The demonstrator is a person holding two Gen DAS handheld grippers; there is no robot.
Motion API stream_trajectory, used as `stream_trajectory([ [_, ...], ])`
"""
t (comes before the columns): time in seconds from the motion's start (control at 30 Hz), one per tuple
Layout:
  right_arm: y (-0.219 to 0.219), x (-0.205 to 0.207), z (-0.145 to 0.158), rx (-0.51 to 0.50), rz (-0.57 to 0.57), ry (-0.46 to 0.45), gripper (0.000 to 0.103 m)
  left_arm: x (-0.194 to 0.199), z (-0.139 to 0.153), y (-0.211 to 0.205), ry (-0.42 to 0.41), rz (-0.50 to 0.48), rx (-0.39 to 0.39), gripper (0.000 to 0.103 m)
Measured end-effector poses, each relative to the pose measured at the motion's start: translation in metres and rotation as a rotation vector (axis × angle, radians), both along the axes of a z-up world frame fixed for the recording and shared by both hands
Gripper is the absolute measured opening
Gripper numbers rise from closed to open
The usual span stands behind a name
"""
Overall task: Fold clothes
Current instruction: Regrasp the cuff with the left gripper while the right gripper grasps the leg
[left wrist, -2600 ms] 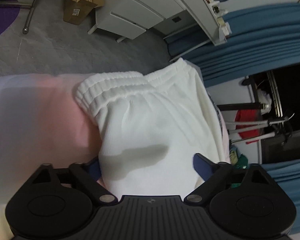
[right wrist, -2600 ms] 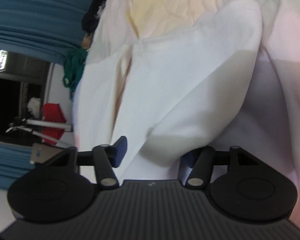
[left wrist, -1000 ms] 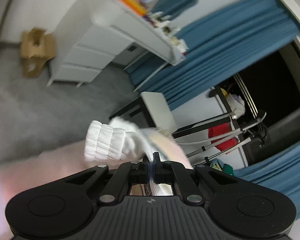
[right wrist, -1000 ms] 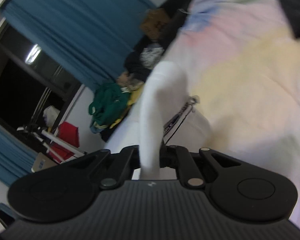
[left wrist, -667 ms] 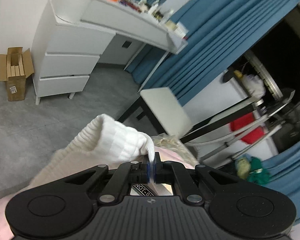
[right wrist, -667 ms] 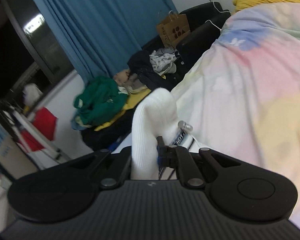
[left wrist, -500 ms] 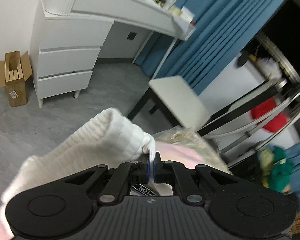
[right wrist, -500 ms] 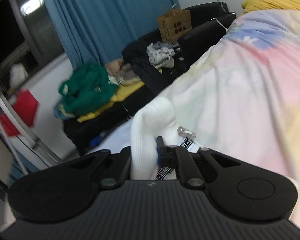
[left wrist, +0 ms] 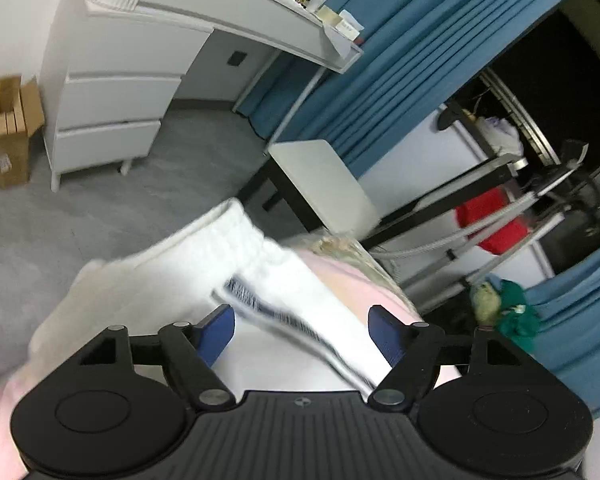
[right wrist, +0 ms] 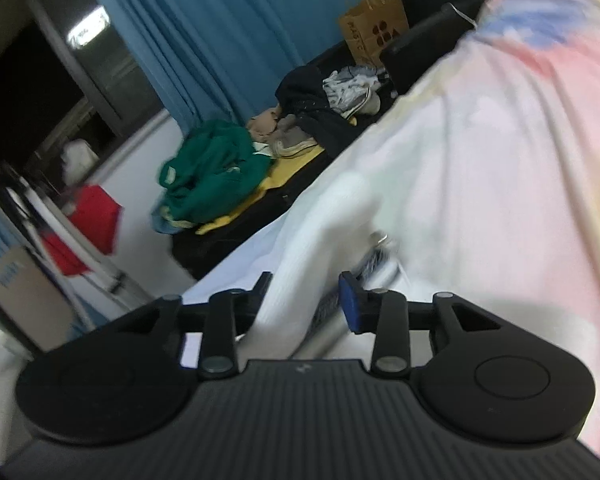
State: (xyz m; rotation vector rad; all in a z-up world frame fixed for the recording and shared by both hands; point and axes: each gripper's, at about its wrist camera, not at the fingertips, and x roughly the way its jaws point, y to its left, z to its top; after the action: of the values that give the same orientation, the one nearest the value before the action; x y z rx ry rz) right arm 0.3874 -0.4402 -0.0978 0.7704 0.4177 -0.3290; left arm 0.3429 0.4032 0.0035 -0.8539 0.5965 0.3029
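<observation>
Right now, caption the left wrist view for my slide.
Left claw opening over the white knit garment with its striped drawstring, on pastel bedding.

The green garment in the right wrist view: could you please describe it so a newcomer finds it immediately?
Start at the blue curtain. Below it, a dark couch holds heaped clothes. The green garment is the crumpled bundle at its left end, the only green piece, beside yellow fabric.

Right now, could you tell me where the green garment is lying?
In the right wrist view, the green garment is heaped left of centre on a dark couch, beside dark clothes and before the blue curtain.
</observation>
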Motion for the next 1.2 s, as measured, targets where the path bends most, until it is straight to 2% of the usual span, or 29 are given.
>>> stream_trajectory([
  [0.1,0.0,-0.049,0.002,0.136,0.015,-0.029,0.047,-0.042,0.011,-0.004,-0.009,-0.001,-0.03,0.08],
  [0.17,0.005,-0.082,0.002,0.183,0.017,-0.026,0.05,-0.074,0.012,-0.009,-0.039,-0.005,-0.076,0.082],
  [0.23,0.011,-0.113,-0.003,0.234,0.031,-0.016,0.052,-0.106,0.006,-0.011,-0.072,-0.023,-0.17,0.085],
  [0.33,0.018,-0.155,-0.014,0.326,0.057,-0.012,0.052,-0.149,-0.029,-0.01,-0.139,-0.034,-0.388,0.088],
  [0.43,0.023,-0.182,-0.031,0.434,0.076,-0.011,0.052,-0.172,-0.055,-0.015,-0.136,-0.008,-0.457,0.088],
  [0.5,0.026,-0.19,-0.04,0.478,0.08,0.003,0.053,-0.172,-0.065,-0.016,-0.11,-0.02,-0.484,0.088],
  [0.57,0.03,-0.19,-0.045,0.488,0.087,0.013,0.053,-0.166,-0.072,-0.015,-0.119,-0.055,-0.464,0.088],
  [0.67,0.03,-0.177,-0.056,0.508,0.103,0.005,0.053,-0.152,-0.087,-0.013,-0.117,-0.034,-0.425,0.088],
  [0.73,0.027,-0.162,-0.067,0.531,0.099,-0.009,0.053,-0.14,-0.104,-0.01,-0.132,-0.013,-0.445,0.088],
  [0.83,0.023,-0.135,-0.086,0.569,0.095,-0.032,0.053,-0.124,-0.109,-0.008,-0.18,0.021,-0.386,0.089],
  [0.9,0.021,-0.118,-0.092,0.553,0.09,-0.065,0.053,-0.111,-0.105,-0.009,-0.201,0.033,-0.308,0.077],
  [0.97,0.018,-0.101,-0.095,0.529,0.09,-0.094,0.053,-0.101,-0.103,-0.01,-0.208,0.061,-0.246,0.071],
  [1.07,0.012,-0.077,-0.093,0.498,0.073,-0.145,0.053,-0.092,-0.109,-0.005,-0.199,0.119,-0.249,0.057],
  [1.1,0.01,-0.071,-0.092,0.495,0.06,-0.165,0.049,-0.089,-0.107,-0.005,-0.188,0.125,-0.236,0.053],
  [1.13,0.008,-0.067,-0.092,0.493,0.05,-0.18,0.045,-0.085,-0.105,-0.004,-0.175,0.131,-0.221,0.036],
  [1.17,0.006,-0.065,-0.092,0.478,0.046,-0.183,0.027,-0.081,-0.103,-0.003,-0.162,0.137,-0.207,0.024],
  [1.2,0.006,-0.063,-0.09,0.46,0.042,-0.185,0.017,-0.078,-0.097,-0.002,-0.154,0.126,-0.194,0.022],
])
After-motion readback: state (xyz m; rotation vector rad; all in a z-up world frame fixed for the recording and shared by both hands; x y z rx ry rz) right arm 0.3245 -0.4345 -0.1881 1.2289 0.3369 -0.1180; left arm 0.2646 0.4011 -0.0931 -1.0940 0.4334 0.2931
